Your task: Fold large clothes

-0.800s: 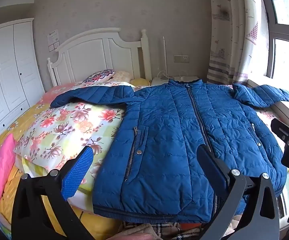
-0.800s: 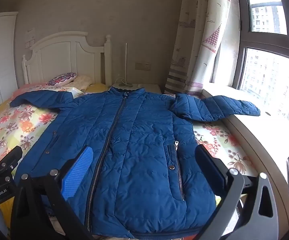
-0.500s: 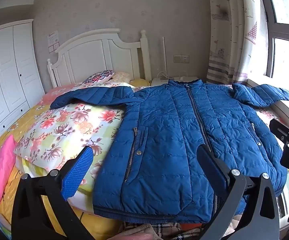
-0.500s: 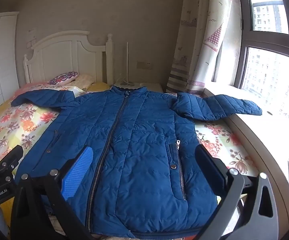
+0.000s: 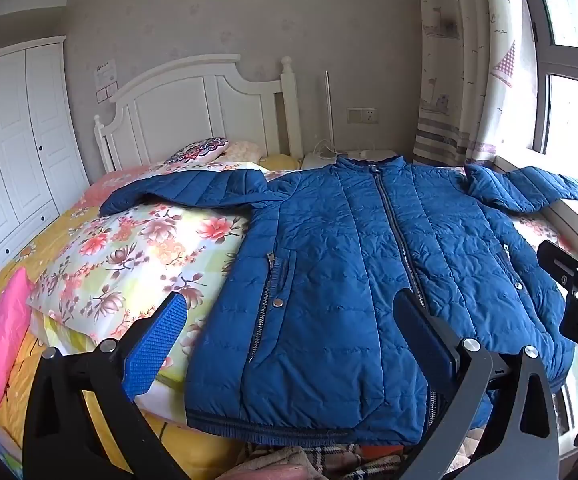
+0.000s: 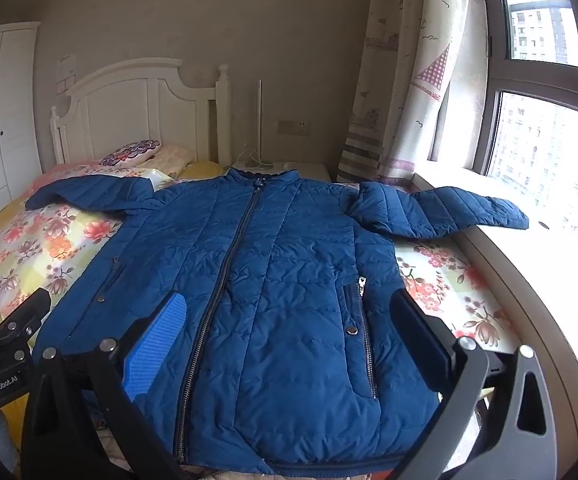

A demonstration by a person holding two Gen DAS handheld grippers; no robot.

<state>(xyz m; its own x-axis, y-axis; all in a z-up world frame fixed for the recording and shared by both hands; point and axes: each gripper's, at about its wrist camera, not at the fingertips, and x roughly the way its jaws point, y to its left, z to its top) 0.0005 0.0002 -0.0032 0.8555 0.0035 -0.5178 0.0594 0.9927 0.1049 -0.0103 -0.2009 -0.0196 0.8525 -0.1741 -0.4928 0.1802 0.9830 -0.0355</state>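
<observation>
Our left tool (image 5: 289, 344) and right tool (image 6: 289, 340) spread wide, holding nothing, blue jacket (image 6: 273, 280) flat on bed (image 5: 129, 256), collar at twelve o'clock

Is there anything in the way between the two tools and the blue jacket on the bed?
Nothing visible blocks either one. The blue jacket lies spread flat and zipped on the bed, directly ahead of the open left tool and the open right tool, with only air between them.
</observation>
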